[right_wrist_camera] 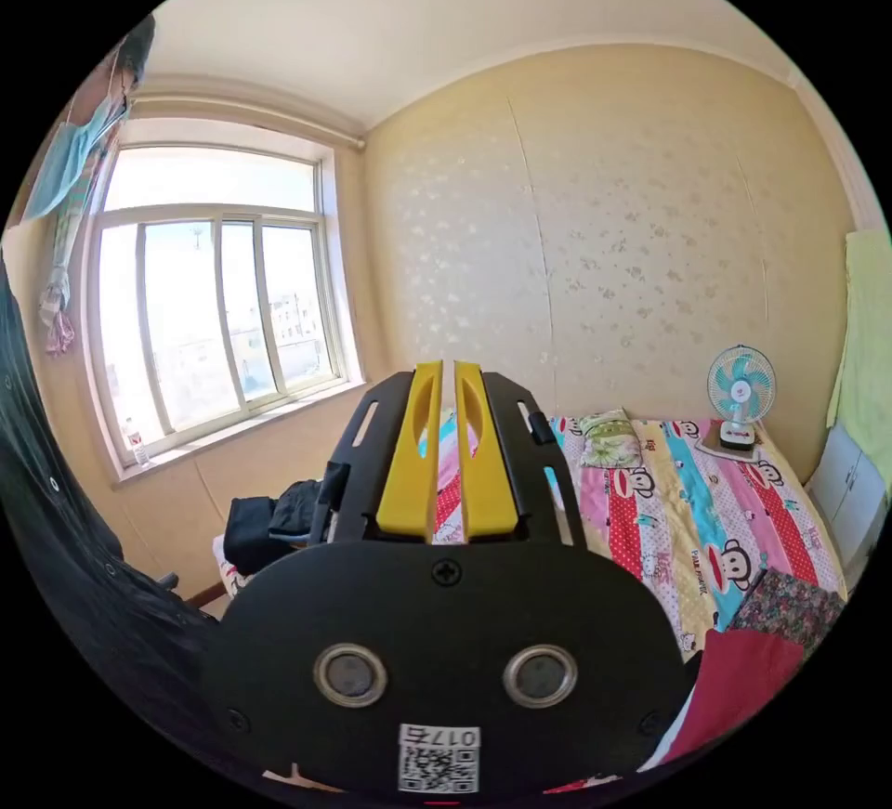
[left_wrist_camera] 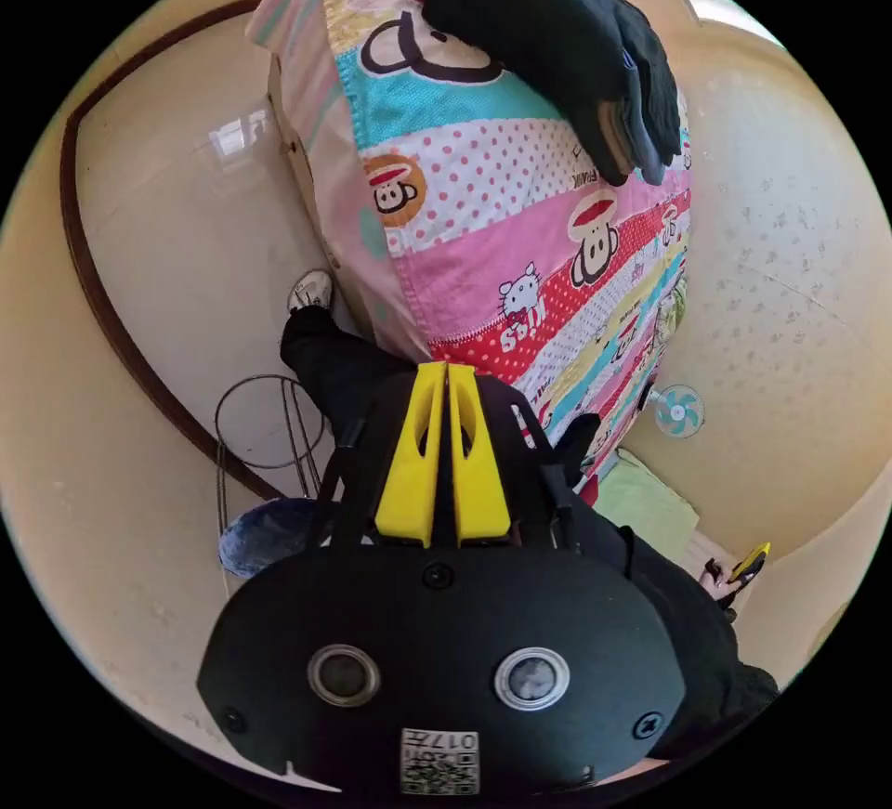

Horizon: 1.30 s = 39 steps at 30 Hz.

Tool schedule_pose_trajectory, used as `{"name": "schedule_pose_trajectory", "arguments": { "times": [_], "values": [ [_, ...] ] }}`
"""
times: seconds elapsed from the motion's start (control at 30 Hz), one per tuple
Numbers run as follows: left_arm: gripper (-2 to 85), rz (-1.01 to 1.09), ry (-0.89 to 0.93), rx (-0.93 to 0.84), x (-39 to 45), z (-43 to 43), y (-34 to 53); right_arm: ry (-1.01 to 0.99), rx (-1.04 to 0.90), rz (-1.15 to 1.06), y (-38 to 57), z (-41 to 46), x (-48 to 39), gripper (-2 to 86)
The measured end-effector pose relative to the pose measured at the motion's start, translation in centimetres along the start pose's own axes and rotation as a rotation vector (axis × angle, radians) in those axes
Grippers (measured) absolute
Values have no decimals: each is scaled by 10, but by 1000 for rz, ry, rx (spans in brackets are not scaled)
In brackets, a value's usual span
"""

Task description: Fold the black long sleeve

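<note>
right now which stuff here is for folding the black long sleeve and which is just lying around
For the job:
black long sleeve, heaped on the bed
left hand-held gripper, jaws together
right hand-held gripper, jaws together

Lying about:
small fan
floral pillow
red cloth
cartoon bedsheet

Left gripper (left_wrist_camera: 446, 370) points downward, yellow jaws closed together, gripping nothing. Right gripper (right_wrist_camera: 442, 367) is held level, jaws nearly together, also gripping nothing.
</note>
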<state>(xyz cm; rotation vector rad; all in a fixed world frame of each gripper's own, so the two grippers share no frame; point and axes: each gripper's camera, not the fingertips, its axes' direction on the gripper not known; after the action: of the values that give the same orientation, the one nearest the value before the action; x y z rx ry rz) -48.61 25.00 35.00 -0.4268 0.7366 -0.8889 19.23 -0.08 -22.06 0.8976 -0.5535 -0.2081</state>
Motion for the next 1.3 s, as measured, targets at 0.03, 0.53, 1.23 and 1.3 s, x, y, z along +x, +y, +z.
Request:
{"name": "schedule_pose_trajectory", "arguments": {
  "times": [0.03,0.53,1.23,1.3],
  "values": [
    [-9,25,-25,-15,6,0,-9,-10,10,3,0,2,-10,25],
    [86,698,-258,296,281,-48,-231,276,-133,-65,-63,-23,-112,3],
    [26,782,89,-227,70,-36,-138,48,-330,70,-94,118,-85,4],
    [44,644,-18,-166,42,-50,-142,2,-353,65,-96,138,-84,4]
  ]
}}
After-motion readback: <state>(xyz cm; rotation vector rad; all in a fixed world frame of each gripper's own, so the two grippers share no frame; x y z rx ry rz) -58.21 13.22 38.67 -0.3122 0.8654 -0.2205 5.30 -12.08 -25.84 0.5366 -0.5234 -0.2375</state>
